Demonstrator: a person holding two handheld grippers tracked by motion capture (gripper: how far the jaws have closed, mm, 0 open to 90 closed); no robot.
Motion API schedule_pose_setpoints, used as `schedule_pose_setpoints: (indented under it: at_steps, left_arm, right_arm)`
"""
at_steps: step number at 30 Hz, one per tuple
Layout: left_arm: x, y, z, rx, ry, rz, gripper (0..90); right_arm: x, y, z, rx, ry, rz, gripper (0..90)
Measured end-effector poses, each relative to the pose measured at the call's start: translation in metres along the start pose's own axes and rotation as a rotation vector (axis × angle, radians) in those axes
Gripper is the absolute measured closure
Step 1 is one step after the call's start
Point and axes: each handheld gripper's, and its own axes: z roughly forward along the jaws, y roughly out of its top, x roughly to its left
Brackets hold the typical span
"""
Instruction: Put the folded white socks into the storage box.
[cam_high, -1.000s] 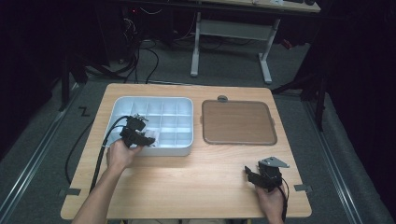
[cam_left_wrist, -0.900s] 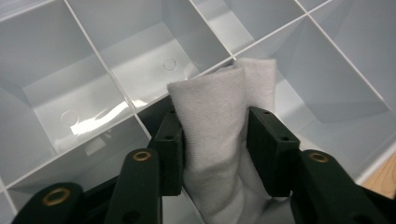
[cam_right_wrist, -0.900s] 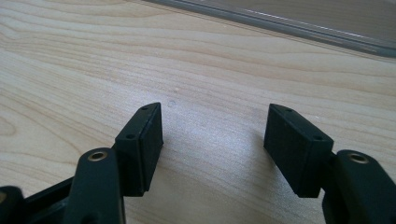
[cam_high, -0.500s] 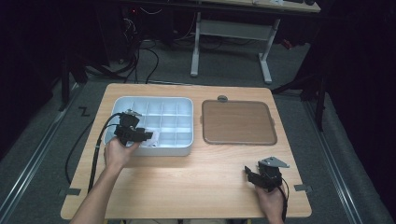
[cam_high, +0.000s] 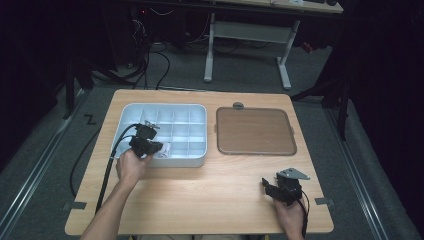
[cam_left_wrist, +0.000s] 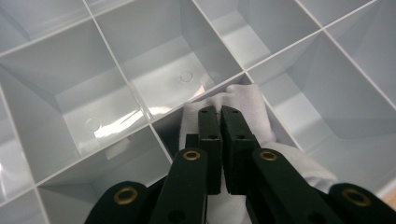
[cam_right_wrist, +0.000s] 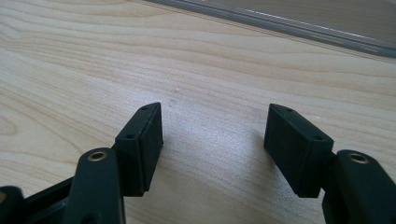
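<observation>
1. The left tongs are clamped on a soft white cloth inside a glossy pale-grey divided tray.
2. The right tongs stand apart above the pale wood-grain table.
3. A brown rounded-corner lid lies beside the tray; the grey floor is dim.

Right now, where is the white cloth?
The white cloth sits in a front compartment of the divided tray on the table's left side, pinched by the left gripper.
</observation>
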Motion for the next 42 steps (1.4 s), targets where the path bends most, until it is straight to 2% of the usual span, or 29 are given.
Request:
schedule_pose_setpoints:
  at_steps: [6,9,11,14,18,19,20,21,26,29,32,42]
  left_arm:
    - [0.006,-0.002,0.005,0.025,0.015,-0.025,88.0]
    - [0.003,-0.005,0.007,0.038,0.043,0.035,88.1]
    - [0.002,-0.005,0.008,0.049,0.056,0.046,88.2]
    - [0.003,-0.004,0.009,0.065,0.057,0.017,88.1]
    - [0.005,-0.002,0.008,0.056,0.046,0.004,85.3]
    - [0.005,-0.001,0.007,0.054,0.039,-0.013,79.1]
    - [0.004,0.001,0.005,0.052,0.024,-0.037,79.1]
    - [0.004,0.003,0.003,0.052,0.012,-0.044,72.9]
    - [0.0,-0.001,0.0,0.035,0.0,-0.018,61.8]
    - [0.001,-0.001,-0.003,0.012,-0.025,-0.053,57.4]
    - [0.0,0.0,-0.008,-0.003,-0.038,-0.051,51.7]
    - [0.006,0.003,-0.02,-0.04,-0.058,-0.072,46.9]
  right_arm:
    - [0.0,0.0,0.0,0.0,0.0,0.0,37.8]
    - [0.0,0.0,0.0,-0.001,0.001,-0.002,37.7]
    - [0.0,0.0,0.0,-0.001,0.001,-0.005,37.8]
    - [0.0,0.0,0.0,0.0,0.001,-0.004,37.8]
    - [0.0,0.0,0.0,0.0,0.001,-0.003,37.8]
    - [0.0,0.0,0.0,0.0,0.001,-0.004,37.8]
    - [0.0,0.0,0.0,0.0,0.001,-0.004,37.8]
    - [0.0,0.0,0.0,-0.001,0.001,-0.005,37.8]
    - [0.0,0.0,0.0,0.0,0.001,-0.003,37.8]
    - [0.0,0.0,0.0,0.0,0.001,-0.004,37.8]
    - [0.0,0.0,0.0,0.0,0.001,-0.004,37.7]
    - [0.0,0.0,0.0,0.0,0.001,-0.004,37.8]
